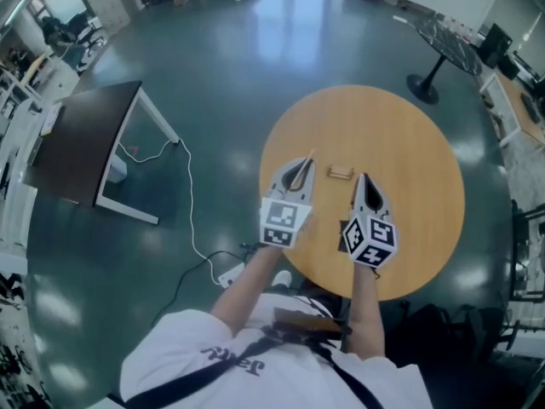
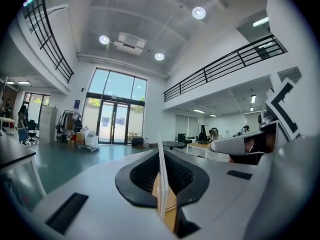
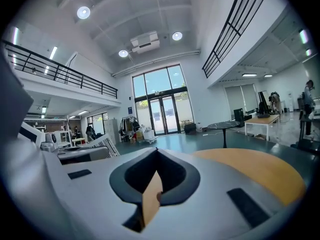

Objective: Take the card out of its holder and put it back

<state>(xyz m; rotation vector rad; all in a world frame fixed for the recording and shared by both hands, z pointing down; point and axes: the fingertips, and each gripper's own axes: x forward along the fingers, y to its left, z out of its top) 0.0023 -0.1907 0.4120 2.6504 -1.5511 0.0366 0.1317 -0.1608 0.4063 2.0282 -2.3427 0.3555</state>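
Note:
My left gripper (image 1: 303,164) hovers over the round wooden table (image 1: 417,152), shut on a thin white card (image 1: 308,155) that sticks out past its tips. In the left gripper view the card (image 2: 161,174) stands edge-on, pinched between the black pads (image 2: 140,176). A small wooden card holder (image 1: 341,174) lies on the table just right of the left gripper's tips and ahead of my right gripper (image 1: 363,180). The right gripper (image 3: 156,153) has its jaws closed together with nothing between them. I cannot make out the holder in either gripper view.
A dark rectangular table (image 1: 81,143) with white legs stands on the floor to the left, and a white cable (image 1: 192,220) trails beside it. A black pedestal table (image 1: 443,37) stands at the far right. The wooden table's near edge (image 1: 341,290) is close to the person's body.

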